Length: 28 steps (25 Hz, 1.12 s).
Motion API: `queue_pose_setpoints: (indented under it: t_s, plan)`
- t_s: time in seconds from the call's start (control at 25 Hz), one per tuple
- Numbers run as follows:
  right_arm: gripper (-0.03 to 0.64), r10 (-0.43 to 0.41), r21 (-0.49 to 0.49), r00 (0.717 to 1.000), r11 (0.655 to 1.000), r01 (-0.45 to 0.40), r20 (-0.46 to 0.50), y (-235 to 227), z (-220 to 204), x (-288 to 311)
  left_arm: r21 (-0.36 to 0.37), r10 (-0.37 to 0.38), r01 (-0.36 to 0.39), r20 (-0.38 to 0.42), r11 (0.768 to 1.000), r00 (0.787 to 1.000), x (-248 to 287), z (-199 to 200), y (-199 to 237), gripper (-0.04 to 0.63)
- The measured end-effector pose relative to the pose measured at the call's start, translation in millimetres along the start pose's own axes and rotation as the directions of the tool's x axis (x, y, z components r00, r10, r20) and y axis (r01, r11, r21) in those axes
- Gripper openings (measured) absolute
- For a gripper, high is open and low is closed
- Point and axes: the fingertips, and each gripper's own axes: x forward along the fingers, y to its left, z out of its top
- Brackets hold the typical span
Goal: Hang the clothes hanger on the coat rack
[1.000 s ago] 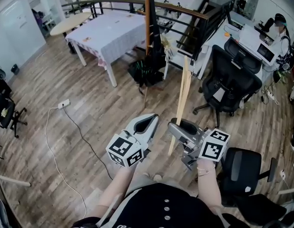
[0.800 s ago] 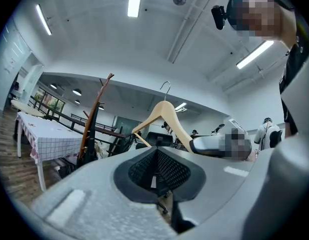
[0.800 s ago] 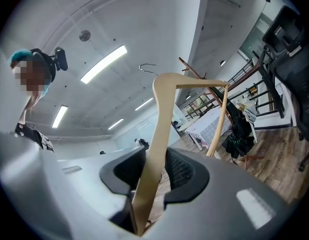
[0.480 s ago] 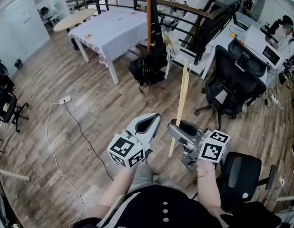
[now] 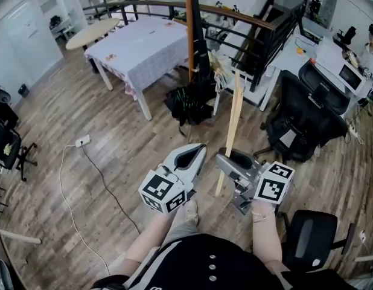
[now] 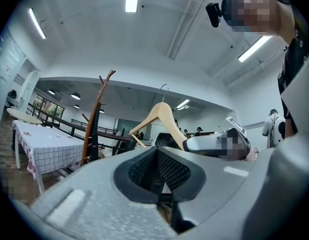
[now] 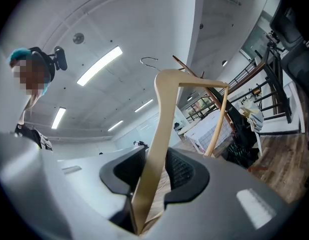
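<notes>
A pale wooden clothes hanger (image 5: 233,119) stands upright in front of me, and my right gripper (image 5: 220,161) is shut on its lower arm. In the right gripper view the hanger (image 7: 164,129) rises between the pads, its metal hook (image 7: 149,60) on top. My left gripper (image 5: 200,147) hovers just left of it, shut and empty. The coat rack (image 5: 189,29) is a tall wooden pole ahead, beyond both grippers. The left gripper view shows the rack (image 6: 96,116) at left and the hanger (image 6: 159,115) at centre, apart from each other.
A white-clothed table (image 5: 144,41) stands left of the rack, with a dark railing (image 5: 247,17) behind. Black bags (image 5: 186,100) lie at the rack's foot. Black office chairs (image 5: 304,116) stand at right, one (image 5: 310,237) near my right side. A cable and power strip (image 5: 82,141) lie on the floor at left.
Both grippers and the hanger have moved forward toward the coat rack. The rack, the table and the chairs now sit nearer and lower in the head view. The grip is unchanged.
</notes>
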Motion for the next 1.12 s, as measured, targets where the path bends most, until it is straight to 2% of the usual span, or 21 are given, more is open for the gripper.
queue_pose_setpoints:
  t_s: [0.36,0.6,0.84,1.12]
  plan:
    - [0.129,-0.03,-0.023,1.0,0.999,0.03,0.01,-71,51,75,0.017,-0.054,0.054,0.004,0.998,0.999,69,18,94,0.0]
    - [0.129,-0.036,-0.035,0.999,0.999,0.037,0.032,-109,79,123,0.029,-0.069,0.069,0.006,0.997,0.998,95,27,152,0.0]
    - [0.13,-0.056,-0.032,0.998,0.998,0.057,0.029,-130,89,146,0.013,-0.073,0.073,0.008,0.997,0.997,105,29,181,0.0]
    - [0.13,-0.08,-0.02,0.997,0.997,0.08,0.005,-151,88,159,-0.045,-0.065,0.066,0.016,0.997,0.998,112,20,203,-0.002]
